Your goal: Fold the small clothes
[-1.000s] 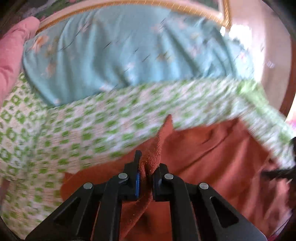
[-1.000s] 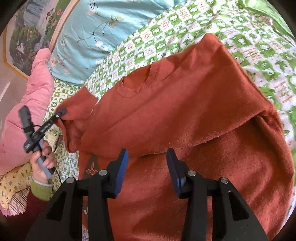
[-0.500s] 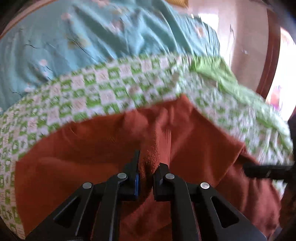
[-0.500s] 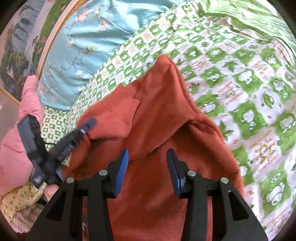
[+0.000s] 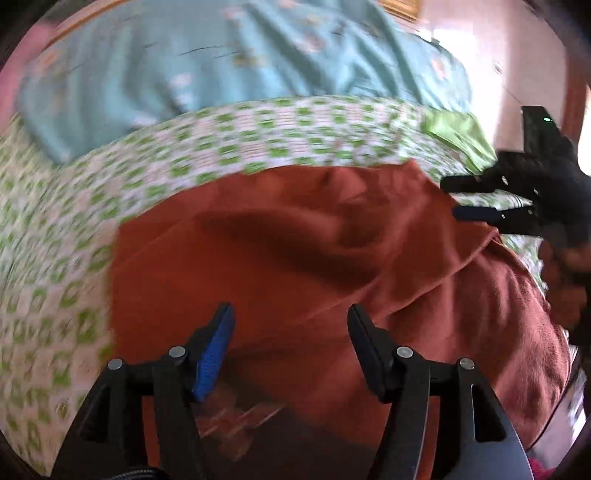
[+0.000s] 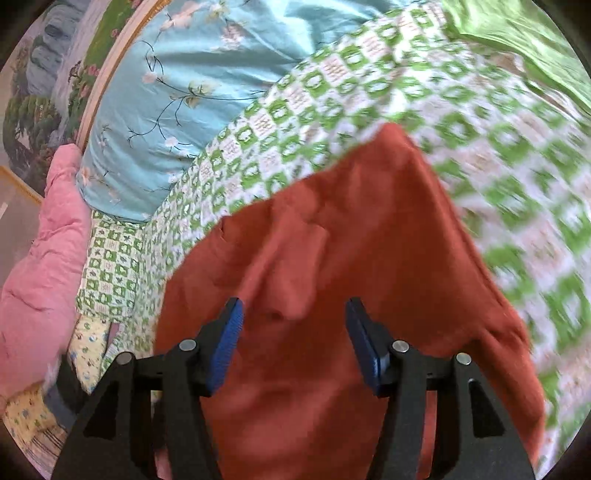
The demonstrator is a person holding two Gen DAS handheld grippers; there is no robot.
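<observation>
A rust-red knit sweater (image 5: 332, 258) lies on the green-and-white checked bed sheet (image 5: 229, 147), with a sleeve folded in over its body. My left gripper (image 5: 290, 314) is open and empty just above the sweater's near part. My right gripper (image 6: 293, 310) is open and empty over the sweater (image 6: 351, 240) from the other side. The right gripper also shows in the left wrist view (image 5: 480, 199) at the sweater's far right edge, jaws apart. The folded sleeve end (image 6: 295, 266) lies just ahead of the right gripper.
A light blue flowered pillow (image 6: 177, 85) lies at the head of the bed, with a pink quilted cover (image 6: 40, 258) to its left. A bright green cloth (image 6: 517, 33) lies at the far right. A framed landscape picture (image 6: 48, 74) hangs behind the pillow.
My left gripper has let go of the sleeve it held and now stands open; the sleeve lies folded over the sweater's body. The right gripper stayed open and shifted over the sweater.
</observation>
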